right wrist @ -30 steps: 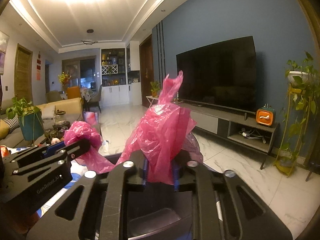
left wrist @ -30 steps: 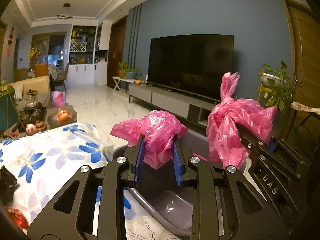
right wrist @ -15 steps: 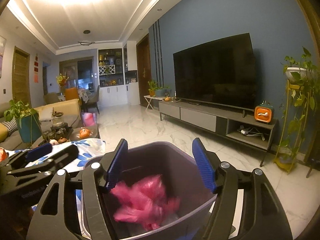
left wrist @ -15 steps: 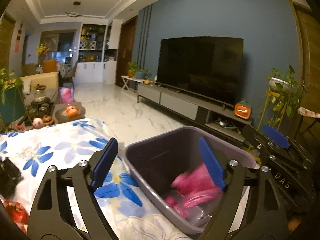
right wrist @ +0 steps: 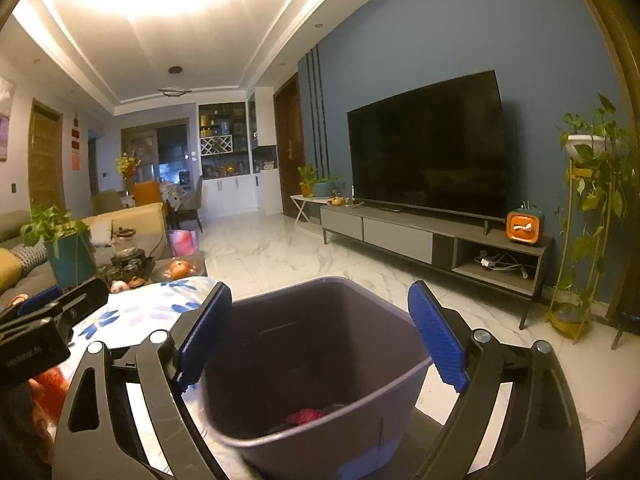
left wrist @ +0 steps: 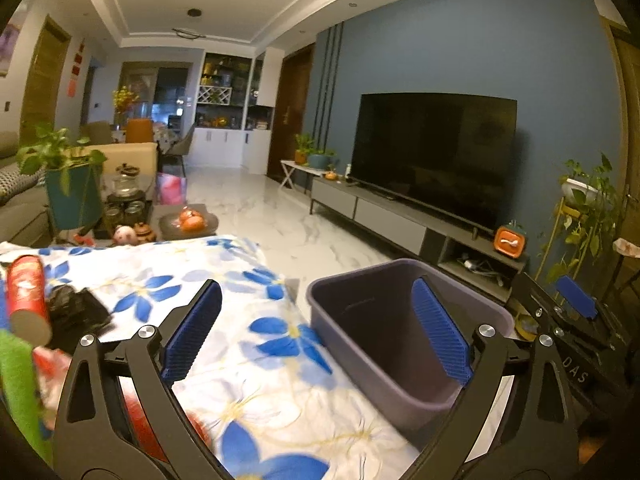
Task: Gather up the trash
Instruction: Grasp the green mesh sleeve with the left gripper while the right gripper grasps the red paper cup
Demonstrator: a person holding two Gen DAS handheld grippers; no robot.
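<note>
Both claws empty right now. Left gripper (left wrist: 316,330) spread wide and opening, nothing between the blue pads, hovering over the near edge of the flowered tablecloth (left wrist: 160,280) with one pad across the mouth of the bin. Right gripper (right wrist: 320,336) same deal: jaws apart and opening, nothing pinched, parked straight above the purple bin (right wrist: 316,364). Also visible from the left wrist, off at the right edge, just past the bin's far rim.

Down inside the bin: a scrap of pink bag (right wrist: 306,416) on the bottom, only partly visible behind the near rim. So that bit of trash looks done and dropped. Bin sits right against the table's edge, on the TV side.

Reads like the gap between drop and next pick. Plenty left on the table at the left: a red cylinder can (left wrist: 28,296) lying tilted, a dark crumpled thing (left wrist: 76,312) just beside it, plus blurry red and green stuff (left wrist: 20,380) at the near-left corner, too smeared to name.

Next move probably: swing the left claw toward that pile, line the pads up across the can's round body, close gently since it could roll, then carry back over the bin. Right claw free for the dark crumpled piece. Worth keeping clear of the teapots and fruit plate (left wrist: 188,220) farther back, clearly not trash.
</note>
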